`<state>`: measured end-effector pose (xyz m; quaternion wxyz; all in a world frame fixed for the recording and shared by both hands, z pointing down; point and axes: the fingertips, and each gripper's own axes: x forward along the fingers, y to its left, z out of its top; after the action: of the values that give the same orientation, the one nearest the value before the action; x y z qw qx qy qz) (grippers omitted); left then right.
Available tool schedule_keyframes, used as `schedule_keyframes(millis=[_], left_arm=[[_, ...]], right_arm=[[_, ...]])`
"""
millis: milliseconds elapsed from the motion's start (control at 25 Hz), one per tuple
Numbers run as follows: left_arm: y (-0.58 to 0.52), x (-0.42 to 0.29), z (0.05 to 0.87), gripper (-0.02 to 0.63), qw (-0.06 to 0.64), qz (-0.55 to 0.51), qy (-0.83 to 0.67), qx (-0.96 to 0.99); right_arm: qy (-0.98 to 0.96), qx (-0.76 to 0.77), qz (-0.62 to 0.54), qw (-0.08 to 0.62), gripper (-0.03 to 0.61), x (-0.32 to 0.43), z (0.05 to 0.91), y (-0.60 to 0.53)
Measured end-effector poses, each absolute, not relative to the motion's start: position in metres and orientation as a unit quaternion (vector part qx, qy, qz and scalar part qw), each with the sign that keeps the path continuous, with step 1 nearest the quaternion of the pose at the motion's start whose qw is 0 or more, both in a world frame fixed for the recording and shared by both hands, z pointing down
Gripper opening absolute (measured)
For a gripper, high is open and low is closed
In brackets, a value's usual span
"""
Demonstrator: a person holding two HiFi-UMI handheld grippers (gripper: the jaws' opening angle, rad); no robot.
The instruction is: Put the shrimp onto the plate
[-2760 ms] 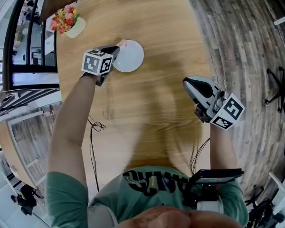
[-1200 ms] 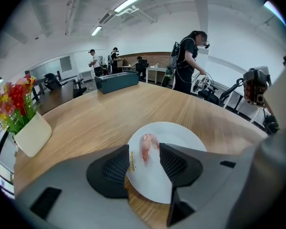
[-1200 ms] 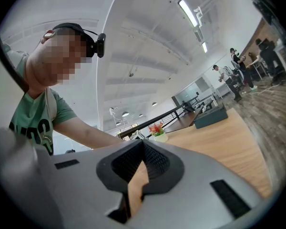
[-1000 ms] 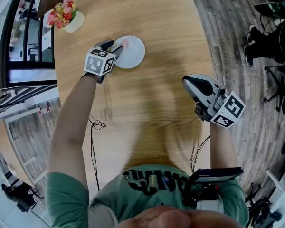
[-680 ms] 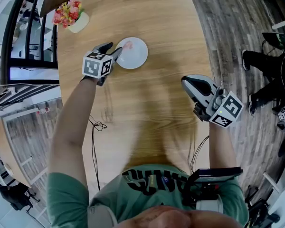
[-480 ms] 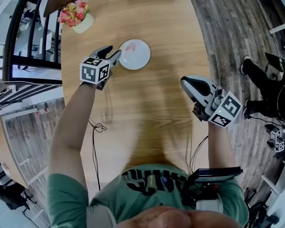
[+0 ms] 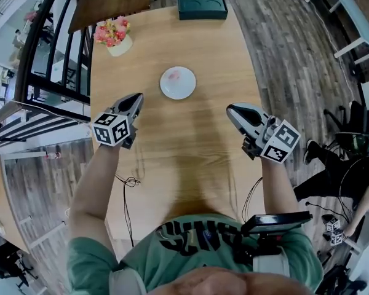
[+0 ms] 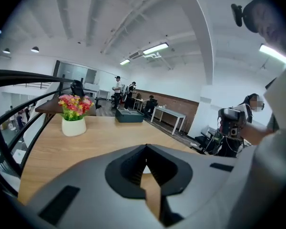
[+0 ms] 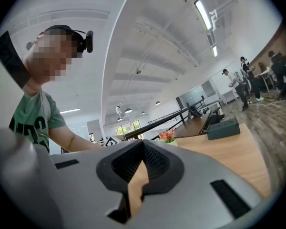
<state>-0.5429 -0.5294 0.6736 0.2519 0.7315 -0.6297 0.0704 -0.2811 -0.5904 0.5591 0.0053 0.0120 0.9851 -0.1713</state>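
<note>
i'm holding the left tongs [image 7: 136,97] above the counter [image 7: 190,146]. its jaws have just been closing and are now meeting tip to tip with nothing between them. the left gripper view is showing only bare wood and a sliver of white through the slit below the tips.

the right tongs [image 7: 230,109] are also hanging closed and empty. its jaws are pressing together along their seam, with only the counter showing in the small gap behind it.

the plate [image 7: 178,83] is sitting ahead of both tongs, between the lines they are pointing along. it is a little nearer the left tongs and touching neither.

the shrimp [image 7: 174,75] is lying on the plate as a small pink shape, on the half of the plate farther from the tongs. it is clear of both pairs of tongs.

the two tongs are staying well apart from each other, one on each side of me, with their marker cubes facing up toward my head camera. both are pointing away from my body.

the flowers [image 7: 112,34], in a pale pot, are standing farther ahead of the left tongs, off to their left and near that edge of the counter. a dark green box [image 7: 202,7] is lying at the far end of the counter, past the plate and well ahead of both tongs. wooden floor [image 7: 295,60] is showing out to the right of the right tongs.
</note>
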Motion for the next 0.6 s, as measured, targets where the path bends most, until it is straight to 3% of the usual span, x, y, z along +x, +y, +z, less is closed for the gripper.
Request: schedule_keyframes(millis=[600], left_arm=[[-0.273, -0.555, 0.563, 0.005, 0.185, -0.048, -0.66, 0.726]], right_arm=[[0.985, 0.013, -0.171, -0.011, 0.006, -0.311, 0.498, -0.485]])
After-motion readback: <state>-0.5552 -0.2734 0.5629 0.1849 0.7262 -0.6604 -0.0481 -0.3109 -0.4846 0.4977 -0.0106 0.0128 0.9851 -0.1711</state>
